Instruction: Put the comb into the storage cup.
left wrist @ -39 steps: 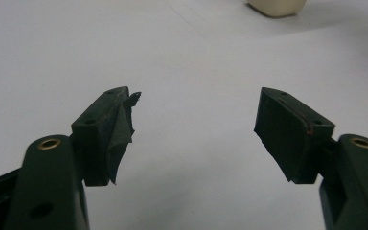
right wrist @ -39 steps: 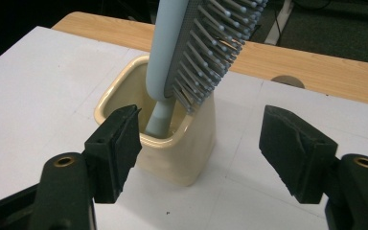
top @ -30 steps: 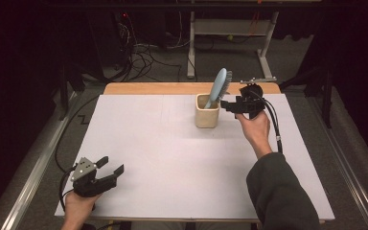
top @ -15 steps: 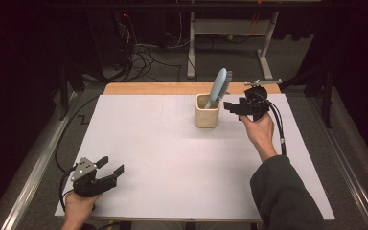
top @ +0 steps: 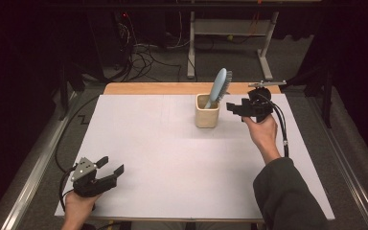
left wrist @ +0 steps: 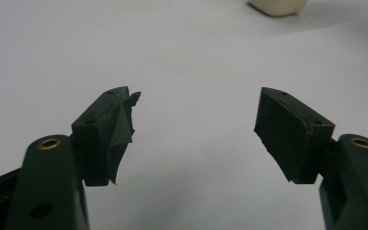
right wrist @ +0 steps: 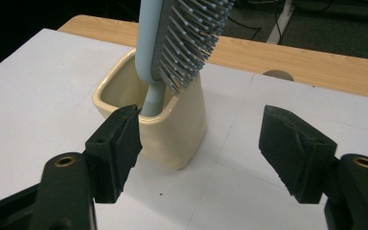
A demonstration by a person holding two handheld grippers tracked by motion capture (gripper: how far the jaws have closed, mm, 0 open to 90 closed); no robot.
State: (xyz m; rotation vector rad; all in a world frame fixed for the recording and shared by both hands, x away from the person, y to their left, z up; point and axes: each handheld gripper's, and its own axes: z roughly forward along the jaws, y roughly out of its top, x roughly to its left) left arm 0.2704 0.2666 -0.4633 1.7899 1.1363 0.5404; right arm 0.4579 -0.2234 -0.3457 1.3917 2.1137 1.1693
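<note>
— High view: from above, looking forward and down at the cup (top: 207, 114)?
— Yes. Right gripper view: close to cup (right wrist: 159, 125). Left gripper view: far off, cup (left wrist: 278, 6) at top edge.

Only the cream cup (top: 207, 114) with its leaning hairbrush (top: 219, 85) stands on the table (top: 163, 158), just beside the right tongs (top: 234, 107).
</note>
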